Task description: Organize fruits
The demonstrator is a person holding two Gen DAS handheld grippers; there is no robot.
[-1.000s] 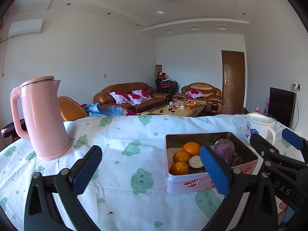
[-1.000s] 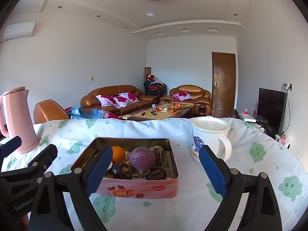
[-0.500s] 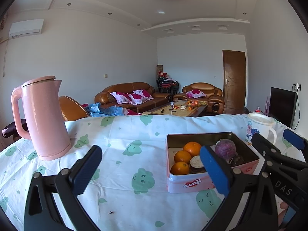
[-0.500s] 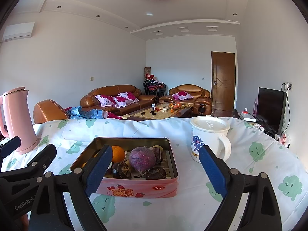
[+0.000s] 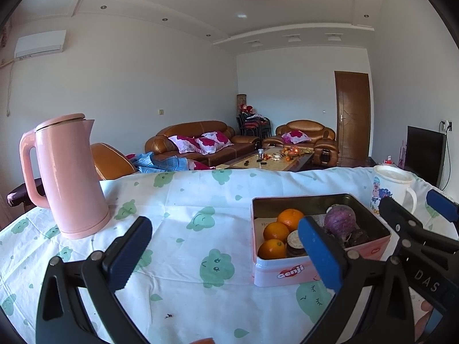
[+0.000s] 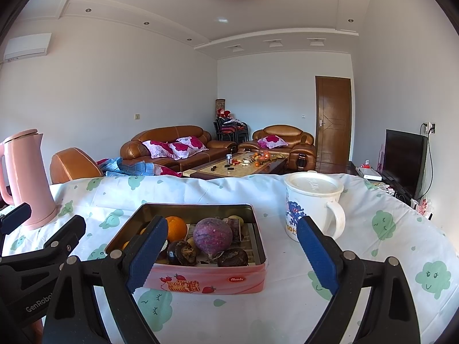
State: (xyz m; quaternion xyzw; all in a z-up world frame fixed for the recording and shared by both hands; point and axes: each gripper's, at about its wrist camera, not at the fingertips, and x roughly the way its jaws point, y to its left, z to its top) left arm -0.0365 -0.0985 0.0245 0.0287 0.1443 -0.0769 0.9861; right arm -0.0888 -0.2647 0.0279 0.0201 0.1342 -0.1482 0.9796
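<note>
One tin (image 6: 200,282) sits on the counter (image 5: 186,286) near its right side, long axis running away from the cameras toward the far edge. In it lie three oranges (image 5: 289,219), one round purple root (image 6: 212,236) and several dark brown fruits (image 6: 232,257). One white mug (image 6: 312,209) stands just right of it; one pink kettle (image 5: 68,177) stands near the left edge. The left gripper (image 5: 223,255) and right gripper (image 6: 229,255) both gape wide, holding nothing.

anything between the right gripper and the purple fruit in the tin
Nothing visible blocks it. The right gripper hangs open above the near wall of the tin, and the purple fruit sits exposed on top, with dark fruits beside it.
</note>
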